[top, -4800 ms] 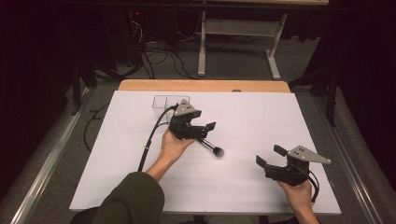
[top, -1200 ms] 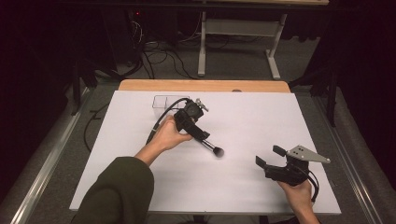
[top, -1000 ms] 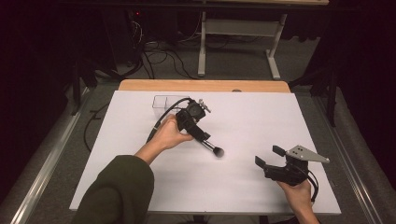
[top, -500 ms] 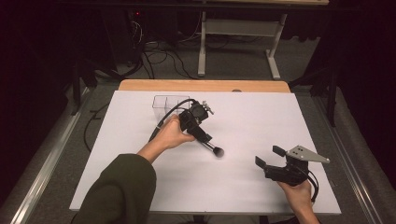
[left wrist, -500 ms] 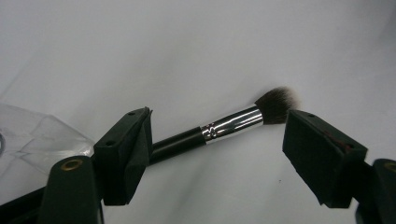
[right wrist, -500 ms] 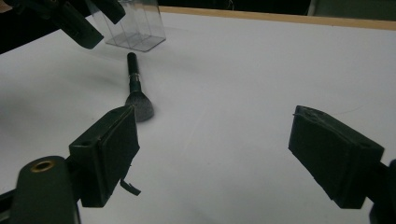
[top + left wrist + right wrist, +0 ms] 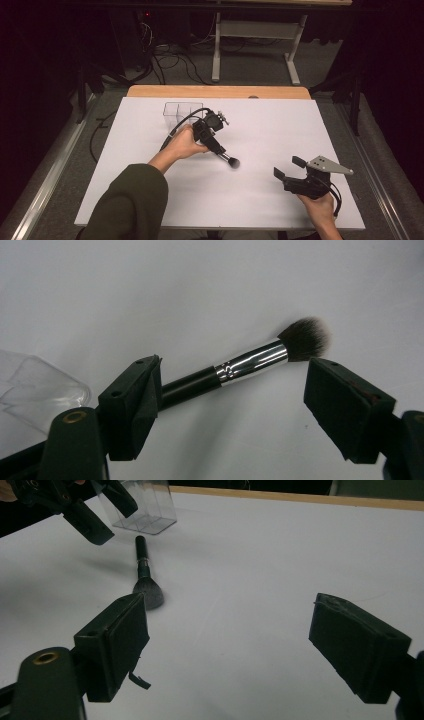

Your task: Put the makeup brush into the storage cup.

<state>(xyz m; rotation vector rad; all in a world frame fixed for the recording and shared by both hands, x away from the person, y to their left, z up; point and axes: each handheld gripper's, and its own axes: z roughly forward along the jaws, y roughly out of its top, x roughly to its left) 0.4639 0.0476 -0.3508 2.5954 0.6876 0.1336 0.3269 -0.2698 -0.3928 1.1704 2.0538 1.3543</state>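
Nearest to me, my right tool (image 7: 289, 170) sits low at the near right of the white table (image 7: 280, 125), jaws spread wide with nothing between them. In the right gripper view those pads (image 7: 120, 640) frame bare table, and the brush (image 7: 145, 580) lies farther off, bristles pointing my way.

Moving out to the middle, the brush (image 7: 227, 159) lies flat on the table, dark fluffy head toward the near right, black handle running back toward my left tool (image 7: 216, 145). The left tool is tipped down over the handle end, my hand (image 7: 182, 145) wrapped round its grip, cable looping up behind. In the left gripper view the jaws stand well apart: the handle passes just by the left pad (image 7: 135, 405), the silver ferrule crosses the gap, and the bristles end just short of the right pad. Whether the left pad touches the handle, I can't tell. Not clamped, either way.

Farther back, the clear box (image 7: 182, 114) stands just beyond my left tool, near the table's far edge.
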